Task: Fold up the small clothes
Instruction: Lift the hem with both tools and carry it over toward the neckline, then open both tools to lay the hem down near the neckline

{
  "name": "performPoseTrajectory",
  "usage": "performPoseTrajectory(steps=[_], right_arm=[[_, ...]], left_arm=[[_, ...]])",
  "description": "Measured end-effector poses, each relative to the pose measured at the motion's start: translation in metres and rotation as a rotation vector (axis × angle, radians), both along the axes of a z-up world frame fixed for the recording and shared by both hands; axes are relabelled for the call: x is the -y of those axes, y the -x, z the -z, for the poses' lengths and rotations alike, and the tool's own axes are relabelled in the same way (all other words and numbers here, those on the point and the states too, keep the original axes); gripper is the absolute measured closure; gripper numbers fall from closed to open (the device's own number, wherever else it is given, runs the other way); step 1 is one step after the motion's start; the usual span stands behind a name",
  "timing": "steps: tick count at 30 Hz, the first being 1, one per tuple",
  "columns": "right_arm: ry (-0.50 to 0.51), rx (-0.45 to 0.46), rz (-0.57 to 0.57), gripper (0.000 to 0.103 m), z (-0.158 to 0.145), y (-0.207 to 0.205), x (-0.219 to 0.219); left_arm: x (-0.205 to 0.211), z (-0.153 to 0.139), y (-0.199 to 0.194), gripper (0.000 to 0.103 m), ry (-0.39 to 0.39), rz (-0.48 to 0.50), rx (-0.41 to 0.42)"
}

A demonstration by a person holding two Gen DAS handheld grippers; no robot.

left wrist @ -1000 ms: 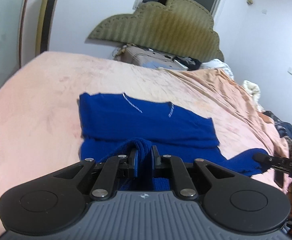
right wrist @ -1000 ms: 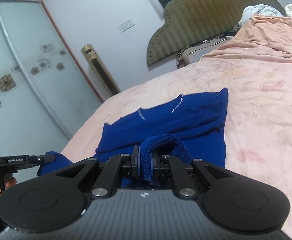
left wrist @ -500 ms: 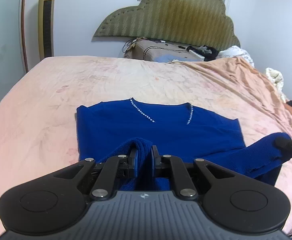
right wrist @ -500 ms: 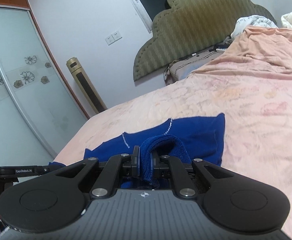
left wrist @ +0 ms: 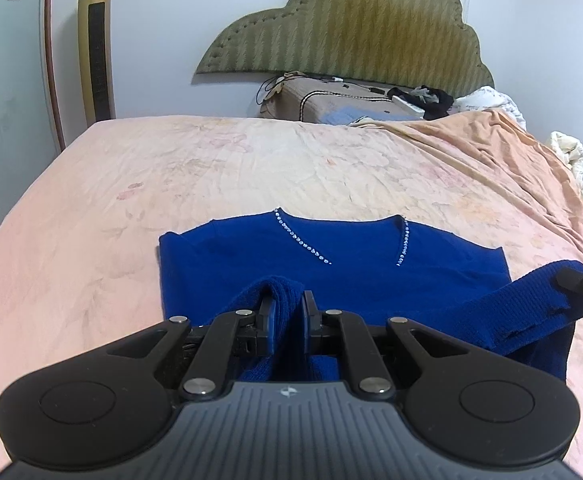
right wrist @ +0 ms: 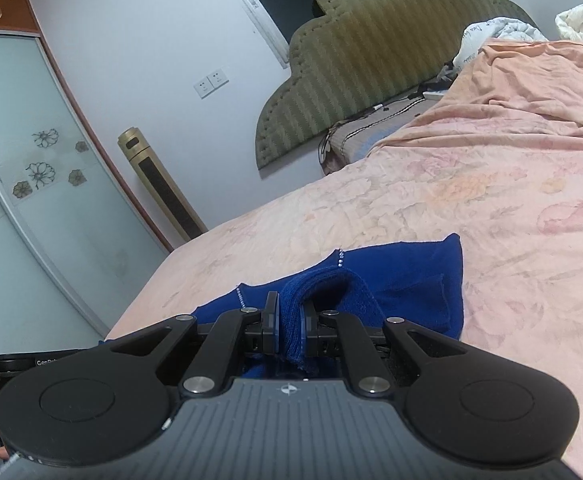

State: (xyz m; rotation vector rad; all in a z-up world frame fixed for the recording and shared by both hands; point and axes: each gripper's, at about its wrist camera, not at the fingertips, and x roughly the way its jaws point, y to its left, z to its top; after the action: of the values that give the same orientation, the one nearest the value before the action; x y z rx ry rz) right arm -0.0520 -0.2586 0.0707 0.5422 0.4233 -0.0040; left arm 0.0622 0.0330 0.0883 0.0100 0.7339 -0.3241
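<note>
A royal-blue knit sweater (left wrist: pixel 355 252) with a beaded V-neck lies on the pink bedsheet (left wrist: pixel 171 168), collar pointing to the headboard. My left gripper (left wrist: pixel 287 312) is shut on a fold of its lower hem at the left. My right gripper (right wrist: pixel 289 320) is shut on the ribbed hem at the right, and its fingertip (left wrist: pixel 571 280) shows at the left wrist view's right edge, holding the lifted hem. The sweater (right wrist: pixel 411 272) also shows in the right wrist view, its lower part raised above the flat upper part.
An olive padded headboard (left wrist: pixel 343 36) stands at the far end with a brown pillow (left wrist: pixel 331 104) and dark clothes. A rumpled peach blanket (left wrist: pixel 511 152) covers the bed's right side. A gold tower fan (left wrist: pixel 97 44) and sliding wardrobe doors (right wrist: pixel 19 184) stand on the left.
Both grippers, still shut on the hem, have carried it forward toward the collar. The views have leveled out, and the sweater's visible flat part has shortened.
</note>
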Motion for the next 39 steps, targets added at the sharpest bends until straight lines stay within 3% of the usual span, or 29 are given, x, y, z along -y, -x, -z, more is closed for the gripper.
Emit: performPoseTrajectory(steps=[10,28,39], right_arm=[[0.008,-0.037,0.041,0.09,0.013,-0.038,0.009],[-0.14,-0.174,0.088,0.09,0.066,-0.121,0.048],[-0.245,-0.239,0.111,0.09,0.096,-0.16,0.068]], left_arm=[[0.012,0.012,-0.045,0.091,-0.038,-0.003,-0.021],[0.03,0.063,-0.141,0.091,-0.068,-0.024,-0.129],[0.012,0.071,-0.173,0.089,0.008,-0.097,-0.139]])
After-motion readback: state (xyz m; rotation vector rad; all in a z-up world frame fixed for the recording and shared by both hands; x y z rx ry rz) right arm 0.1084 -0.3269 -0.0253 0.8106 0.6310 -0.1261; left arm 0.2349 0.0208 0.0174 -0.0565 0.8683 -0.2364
